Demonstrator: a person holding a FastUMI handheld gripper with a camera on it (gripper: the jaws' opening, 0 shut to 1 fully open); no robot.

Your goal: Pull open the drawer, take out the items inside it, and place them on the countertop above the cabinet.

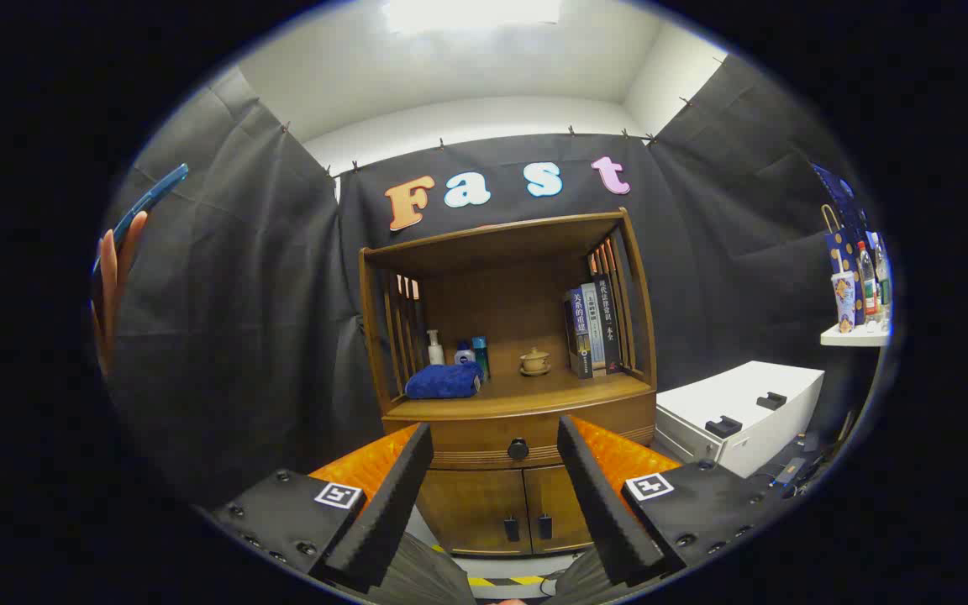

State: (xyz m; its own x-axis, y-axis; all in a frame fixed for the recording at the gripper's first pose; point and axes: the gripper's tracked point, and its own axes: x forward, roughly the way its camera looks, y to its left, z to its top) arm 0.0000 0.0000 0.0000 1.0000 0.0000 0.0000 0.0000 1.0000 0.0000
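Hand-held gripper (494,437) agape before closed drawer (526,448), holding nothing.

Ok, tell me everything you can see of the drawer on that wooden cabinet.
The drawer is a wide, shallow wooden front, brown like the rest of the cabinet, with fine grooves along its lower edge. One round dark knob sits at its centre. It looks fully closed, flush under the countertop and above the two lower doors. Nothing touches it; the tongs are open, framing the knob from a distance.
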